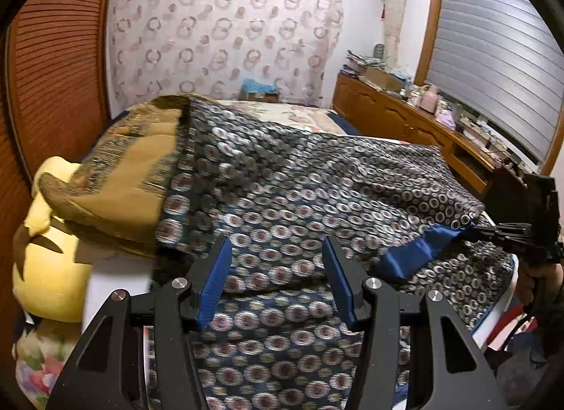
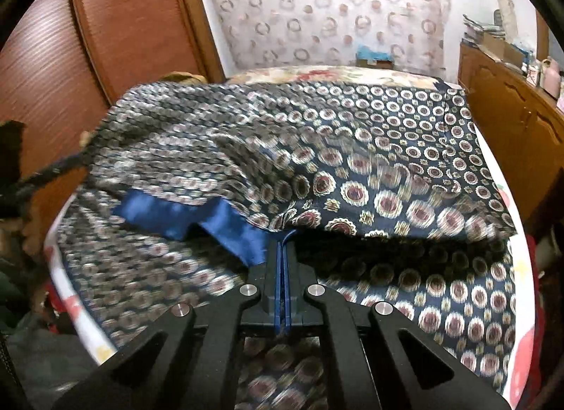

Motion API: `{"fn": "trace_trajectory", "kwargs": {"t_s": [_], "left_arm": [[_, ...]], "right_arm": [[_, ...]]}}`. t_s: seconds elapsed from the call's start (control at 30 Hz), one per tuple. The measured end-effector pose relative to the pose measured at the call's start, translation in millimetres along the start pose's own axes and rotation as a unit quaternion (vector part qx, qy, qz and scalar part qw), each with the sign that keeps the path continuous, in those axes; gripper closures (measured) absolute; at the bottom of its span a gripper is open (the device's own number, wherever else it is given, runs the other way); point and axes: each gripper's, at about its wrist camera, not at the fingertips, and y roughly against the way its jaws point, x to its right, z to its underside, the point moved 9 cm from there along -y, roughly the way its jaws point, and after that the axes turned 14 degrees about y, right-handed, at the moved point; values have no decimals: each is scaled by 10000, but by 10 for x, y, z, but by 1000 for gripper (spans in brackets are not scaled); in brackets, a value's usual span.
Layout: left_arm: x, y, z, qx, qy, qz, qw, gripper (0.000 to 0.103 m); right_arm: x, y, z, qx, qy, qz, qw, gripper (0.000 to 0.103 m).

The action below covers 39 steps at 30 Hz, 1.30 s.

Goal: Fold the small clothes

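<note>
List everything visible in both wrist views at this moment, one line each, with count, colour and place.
patterned cloth: one, navy with ringed medallions and a blue underside, spread over the bed, near edge lifted
bed: one, white sheet, under the cloth
quilt: one, mustard brown, left of the cloth
plush toy: one, yellow, bed's left edge
sideboard: one, brown wood, cluttered top, under the window
left hand-held gripper: black with blue pads, open above the cloth
right hand-held gripper: black, shut on the cloth's lifted edge
</note>
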Motion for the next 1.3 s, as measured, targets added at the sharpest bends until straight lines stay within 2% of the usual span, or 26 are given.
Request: {"fn": "trace_trajectory", "kwargs": {"t_s": [0.17,0.27,0.33,0.47,0.57,0.7,0.87,1.0,1.23,1.3], "left_arm": [[69,81,-14,92,22,47,9999,49],[-10,140,-92,180,86,-25,9998,49],[-63,166,-134,229,118,-54,9997,49],[-143,215,-171,317,155,-118,9993,49],[-218,218,-208,360,156,-212,9990,49],[-288,151,-254,381,88,-333,9987,49],[-438,54,-305,421,39,-651,9970,57],[-517,-38,-328,430,-20,-862,9953,58],[-685,-199,-299,236,-26,-1181,9927,73],[-722,-218,-292,209,-38,-1212,9924,73]], "right_arm": [[-90,309,65,99,43,-5,9999,102],[-52,339,131,-13,72,142,9999,102],[-41,333,146,-49,110,125,9998,98],[8,448,67,-13,207,290,9994,73],[157,610,15,133,193,501,9985,63],[518,734,-11,169,101,1080,9940,60],[995,679,61,-31,-32,1766,9843,60],[1202,487,114,-178,-334,1804,9829,60],[1324,226,225,-523,-519,1821,9805,60],[1318,189,256,-582,-520,1802,9805,60]]}}
